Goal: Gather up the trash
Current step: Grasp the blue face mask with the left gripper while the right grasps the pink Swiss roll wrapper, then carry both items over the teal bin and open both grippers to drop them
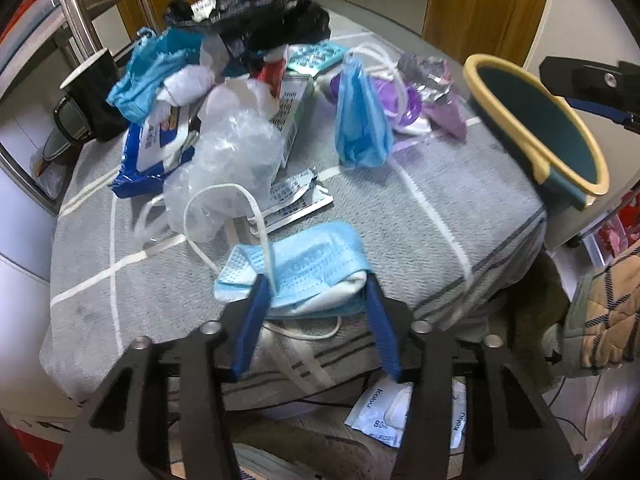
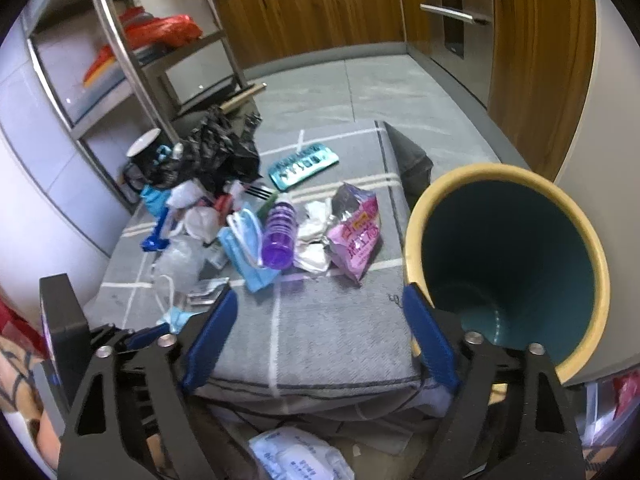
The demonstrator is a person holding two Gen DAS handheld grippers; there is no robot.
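Note:
A pile of trash lies on a grey cloth-covered table (image 1: pixel 420 216): face masks, clear plastic (image 1: pixel 228 160), wipe packs, a purple bottle (image 2: pixel 279 236) and a pink snack bag (image 2: pixel 356 240). My left gripper (image 1: pixel 316 284) has its blue fingers on either side of a crumpled blue face mask (image 1: pixel 304 272) at the table's near edge; the jaws look partly closed around it. My right gripper (image 2: pixel 316 312) is open wide, and a teal bin with a yellow rim (image 2: pixel 508 260) rests against its right finger, tilted with its mouth toward the table. The bin also shows in the left wrist view (image 1: pixel 540 120).
A black mug (image 1: pixel 94 92) stands at the table's far left beside a metal rack (image 2: pixel 120 60). A black plastic bag (image 1: pixel 276 16) lies at the back. A second blue mask (image 1: pixel 360 120) stands mid-table. Wipe packs (image 1: pixel 384 412) lie on the floor below. Wooden cabinets stand behind.

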